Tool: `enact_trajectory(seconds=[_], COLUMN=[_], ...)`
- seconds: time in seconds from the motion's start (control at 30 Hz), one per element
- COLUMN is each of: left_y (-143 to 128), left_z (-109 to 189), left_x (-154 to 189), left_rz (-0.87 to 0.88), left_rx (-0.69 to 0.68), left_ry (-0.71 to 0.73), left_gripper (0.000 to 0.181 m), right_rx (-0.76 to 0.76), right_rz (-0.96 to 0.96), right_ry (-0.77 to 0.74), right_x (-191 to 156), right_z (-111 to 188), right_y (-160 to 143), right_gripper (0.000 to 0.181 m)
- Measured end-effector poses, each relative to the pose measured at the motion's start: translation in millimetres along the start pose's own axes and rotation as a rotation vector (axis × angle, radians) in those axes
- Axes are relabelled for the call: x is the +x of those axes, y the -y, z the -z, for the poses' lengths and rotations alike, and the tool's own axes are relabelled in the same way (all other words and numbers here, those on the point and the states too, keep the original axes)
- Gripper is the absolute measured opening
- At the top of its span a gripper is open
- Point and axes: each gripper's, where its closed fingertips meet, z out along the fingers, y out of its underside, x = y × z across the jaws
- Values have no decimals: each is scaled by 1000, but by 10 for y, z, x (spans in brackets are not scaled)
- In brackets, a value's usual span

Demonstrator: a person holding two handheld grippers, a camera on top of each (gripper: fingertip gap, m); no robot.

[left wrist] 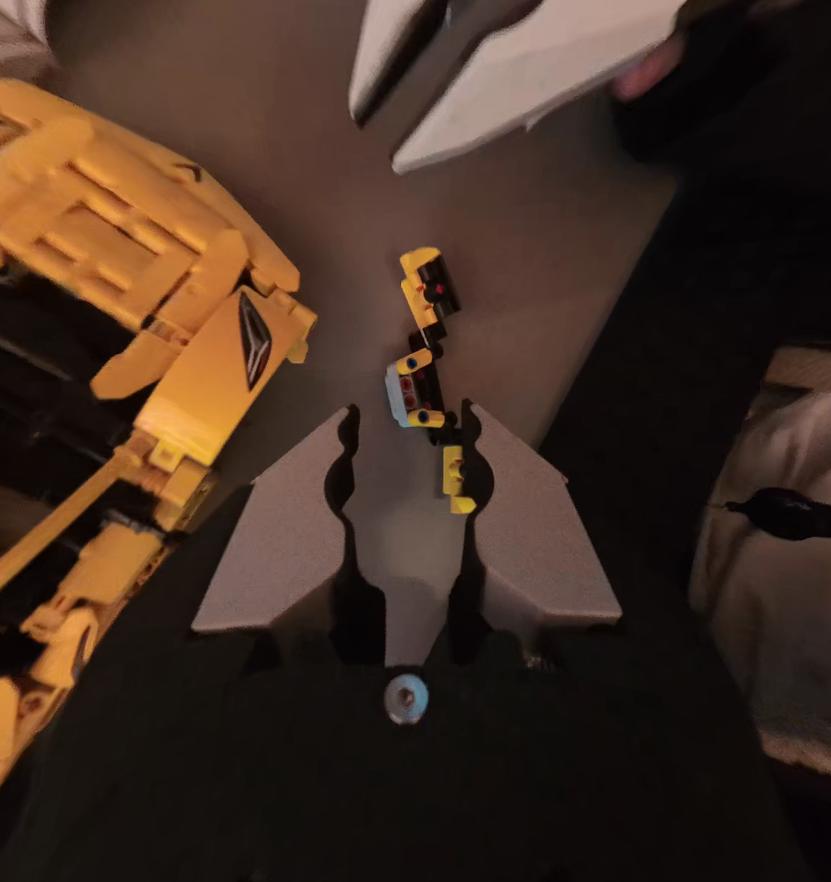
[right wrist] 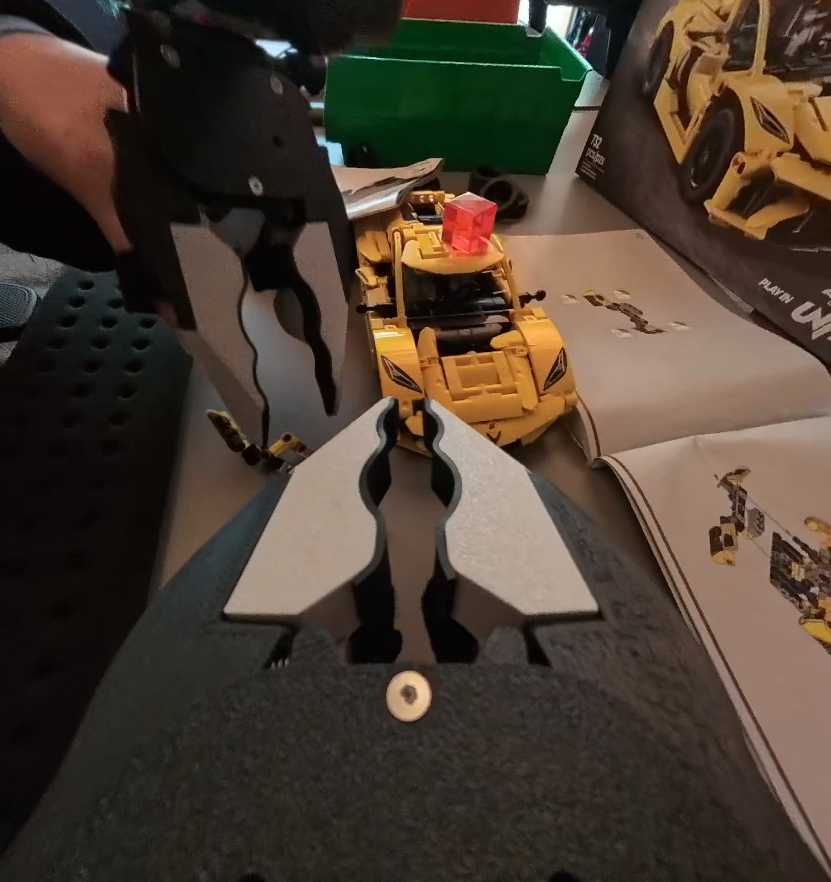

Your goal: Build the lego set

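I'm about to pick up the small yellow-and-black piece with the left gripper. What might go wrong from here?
The sub-assembly is long and jointed; the open left gripper straddles only its near end, so the rest may sag or twist. The yellow car sits close on the left, easy to bump. The red cube on the car's roof looks loose and may fall.

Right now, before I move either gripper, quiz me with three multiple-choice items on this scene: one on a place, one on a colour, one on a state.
1. Where does the small yellow-and-black sub-assembly lie?
A. on the car's roof
B. on the table under the left gripper
C. in the green bin

2. What colour is the clear cube on the yellow car?
A. blue
B. green
C. red

3. How is the right gripper?
A. empty, fingers slightly apart
B. clamped on the cube
C. holding the instruction booklet

Key: B, it lies on the table between that gripper's fingertips; C, it glows red; A, a gap shows with nothing inside.
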Motion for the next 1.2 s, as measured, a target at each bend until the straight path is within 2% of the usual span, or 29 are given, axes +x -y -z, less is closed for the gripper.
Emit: enact_trajectory(seconds=[0.1,0.23,0.3,0.37,0.43,0.47,0.53,0.63,0.7,0.77,0.83,0.97,1.2], left_y=[34,34,28,3,1,23,171,541,687,745,770,784,768], left_z=[-128,-273,-282,-283,-259,-226,-89,377,735,1007,1191,1453,1444], left_x=[86,25,-7,27,11,11,61,161,178,182,178,152,177], left_rz=[5,-6,-32,-43,-31,-4,99,273,325,313,307,314,358], left_rx=[-90,-180,-205,-223,-183,-131,68,521,793,1007,1157,1364,1434], left_ry=[-23,48,99,95,88,62,-58,-327,-464,-516,-554,-644,-821], left_gripper=[43,39,27,25,24,24,24,24,24,24,24,24,24], right_rx=[7,26,35,58,90,107,150,270,338,355,353,318,385], right_rz=[-22,-22,-24,-37,-60,-71,-78,-12,54,30,-44,-139,-395], right_ry=[-5,-17,-36,-46,-49,-46,-42,-31,-14,51,163,356,557], right_x=[25,45,82,115,142,148,150,66,-60,-208,-379,-693,-836], right_z=[8,33,60,96,132,149,194,302,355,352,319,214,275], right_y=[4,39,60,98,149,176,251,478,608,671,703,663,825], right_gripper=[8,6,6,5,5,5,5,8,9,10,15,26,23])
